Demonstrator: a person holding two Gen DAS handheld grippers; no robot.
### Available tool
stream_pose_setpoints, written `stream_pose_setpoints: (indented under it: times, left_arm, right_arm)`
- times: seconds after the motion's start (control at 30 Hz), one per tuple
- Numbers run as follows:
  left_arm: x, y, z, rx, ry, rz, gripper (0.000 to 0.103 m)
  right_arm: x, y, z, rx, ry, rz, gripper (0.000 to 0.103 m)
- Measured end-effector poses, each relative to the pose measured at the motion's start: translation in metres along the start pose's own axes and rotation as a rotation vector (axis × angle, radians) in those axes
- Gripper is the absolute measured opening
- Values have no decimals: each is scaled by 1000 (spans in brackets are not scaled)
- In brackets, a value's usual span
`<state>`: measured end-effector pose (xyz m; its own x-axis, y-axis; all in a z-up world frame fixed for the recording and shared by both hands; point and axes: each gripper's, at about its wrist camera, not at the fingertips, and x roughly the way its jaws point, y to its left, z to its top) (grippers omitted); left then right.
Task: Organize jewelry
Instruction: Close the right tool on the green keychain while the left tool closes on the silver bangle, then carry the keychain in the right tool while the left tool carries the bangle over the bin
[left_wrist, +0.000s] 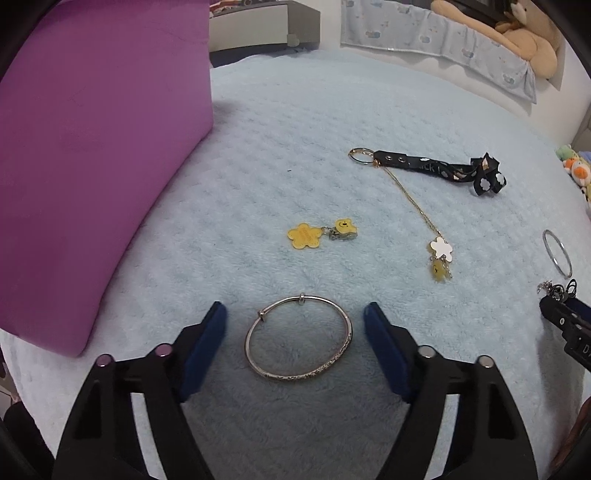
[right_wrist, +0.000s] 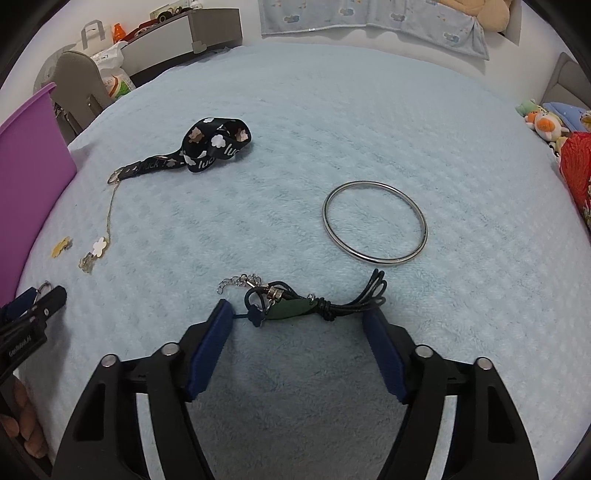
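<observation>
Both claws spread and empty: left claw (left_wrist: 295, 325) straddles the engraved bangle (left_wrist: 299, 338) on the bed (left_wrist: 332, 122), right claw (right_wrist: 301, 319) lines up on the black cord necklace (right_wrist: 314, 302), likely pre-grasp, purple box (left_wrist: 92, 147) nearby.

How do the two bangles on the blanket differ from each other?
The bangle between the left gripper's fingers has a patterned band and small sliding knots; the plain ring bangle ahead of the right gripper is smooth, thin and unbroken. The first looks duller, the second shinier. Both are silver-coloured, lie flat on the blanket, and are not gripped.
</observation>
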<state>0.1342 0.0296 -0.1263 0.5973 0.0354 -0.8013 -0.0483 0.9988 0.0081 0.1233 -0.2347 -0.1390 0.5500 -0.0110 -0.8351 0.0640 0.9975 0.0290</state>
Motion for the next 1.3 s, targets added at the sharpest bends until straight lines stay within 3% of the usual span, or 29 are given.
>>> stream_pose_setpoints:
  times: [0.13, 0.23, 0.33, 0.47, 0.9, 1.3]
  left_arm:
    - [-3, 2, 0, 3, -1, -21, 51]
    - [-5, -1, 0, 30, 4, -12, 50]
    - [-9, 4, 0, 8, 12, -32, 50]
    - [-19, 8, -3, -4, 16, -52, 50]
    - [-65, 1, -7, 26, -24, -121, 50]
    - [-70, 2, -7, 23, -24, -129, 50]
  right_arm:
    - [-5, 1, -3, -10, -7, 13, 52]
    - [-11, -1, -8, -16, -9, 20, 38]
    - [-18, -5, -11, -7, -8, 31, 16]
    - [-26, -12, -15, 30, -2, 73, 8]
    - [-63, -24, -26, 98, -28, 139, 5]
    - [-38, -21, -7, 137, 3, 137, 7]
